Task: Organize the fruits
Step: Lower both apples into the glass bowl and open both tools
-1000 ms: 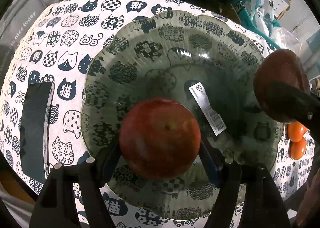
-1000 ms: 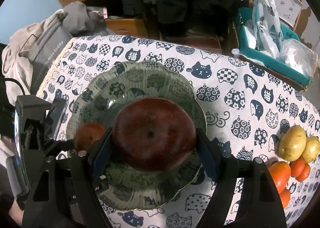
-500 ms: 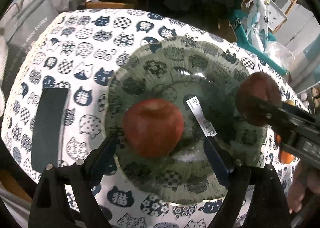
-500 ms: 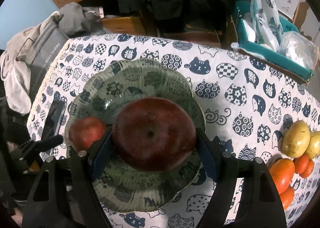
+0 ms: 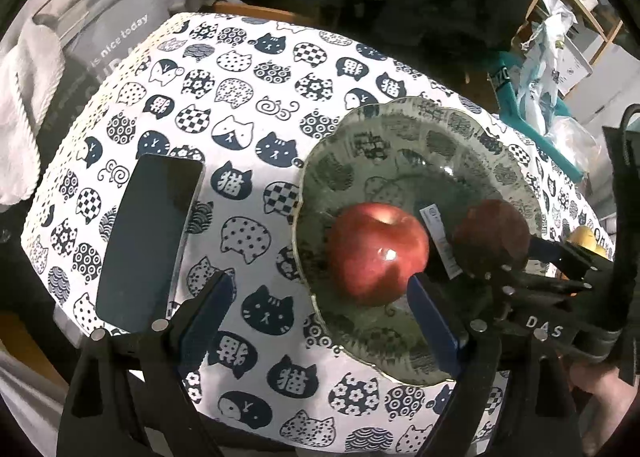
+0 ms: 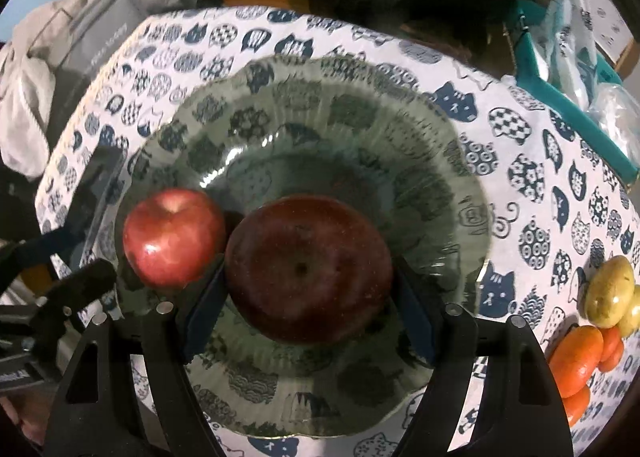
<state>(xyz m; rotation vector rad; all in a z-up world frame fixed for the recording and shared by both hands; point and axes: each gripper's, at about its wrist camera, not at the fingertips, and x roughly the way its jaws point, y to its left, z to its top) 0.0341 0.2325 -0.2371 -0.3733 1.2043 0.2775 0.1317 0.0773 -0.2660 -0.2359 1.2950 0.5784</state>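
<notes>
**Caller:** With one red apple already sitting on the green plate, the left gripper hangs empty, jaws spread wide, off over the cat-print tablecloth beside the phone.

**Analyst:** And the right gripper?

**Caller:** Clamped on the darker apple, both blue pads pressing its sides, low over the plate's middle, just beside the first apple.

**Analyst:** So we're at the placing step, I'd say. Next it needs setting down gently, then opening up without nudging its neighbour.

**Caller:** Plenty left, too: the oranges and yellow fruits wait at the table's right edge, well apart from the plate.
</notes>
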